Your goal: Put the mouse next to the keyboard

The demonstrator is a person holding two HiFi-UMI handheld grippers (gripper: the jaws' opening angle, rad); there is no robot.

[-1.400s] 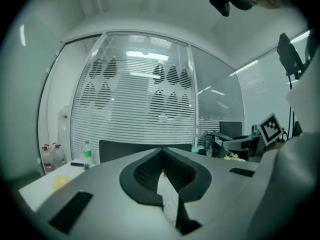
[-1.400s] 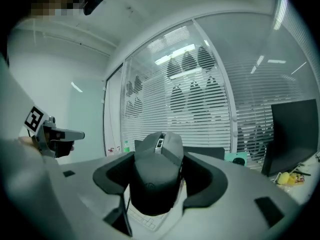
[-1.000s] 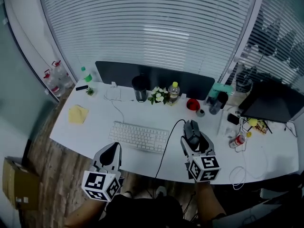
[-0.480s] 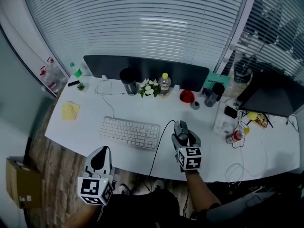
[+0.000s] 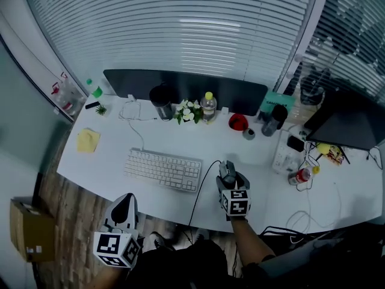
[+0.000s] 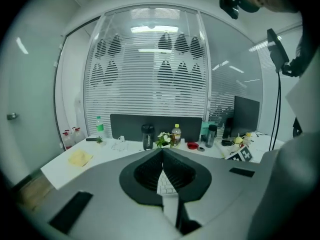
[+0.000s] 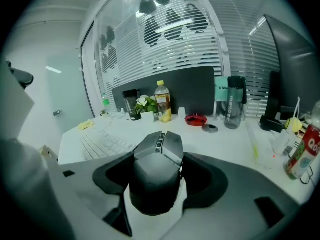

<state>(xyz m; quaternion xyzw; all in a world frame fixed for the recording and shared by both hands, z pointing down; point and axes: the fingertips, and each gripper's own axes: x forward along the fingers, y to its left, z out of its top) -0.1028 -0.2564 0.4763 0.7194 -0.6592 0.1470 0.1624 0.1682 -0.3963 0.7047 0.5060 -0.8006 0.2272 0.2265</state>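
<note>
A dark mouse (image 5: pixel 227 170) sits between the jaws of my right gripper (image 5: pixel 228 177), which is shut on it just right of the white keyboard (image 5: pixel 162 169). In the right gripper view the mouse (image 7: pixel 157 169) fills the space between the jaws of the right gripper (image 7: pixel 159 156), low over the white desk (image 7: pixel 235 139), with the keyboard (image 7: pixel 105 144) to its left. The mouse's black cable (image 5: pixel 203 188) runs off over the desk's front edge. My left gripper (image 5: pixel 123 208) hangs shut and empty in front of the desk, below the keyboard. In its own view the left gripper (image 6: pixel 162 156) points at the desk.
Along the back of the desk stand a black tumbler (image 5: pixel 161 104), white flowers (image 5: pixel 187 110), a yellow-capped bottle (image 5: pixel 209 107), a red dish (image 5: pixel 238 122) and a dark bottle (image 5: pixel 274 120). A yellow cloth (image 5: pixel 88 140) lies far left. A red can (image 5: pixel 299 174) and cables sit at the right.
My right gripper has carried the mouse down and a little left, closer to the keyboard's right end. The left gripper has drawn back from the desk edge.
</note>
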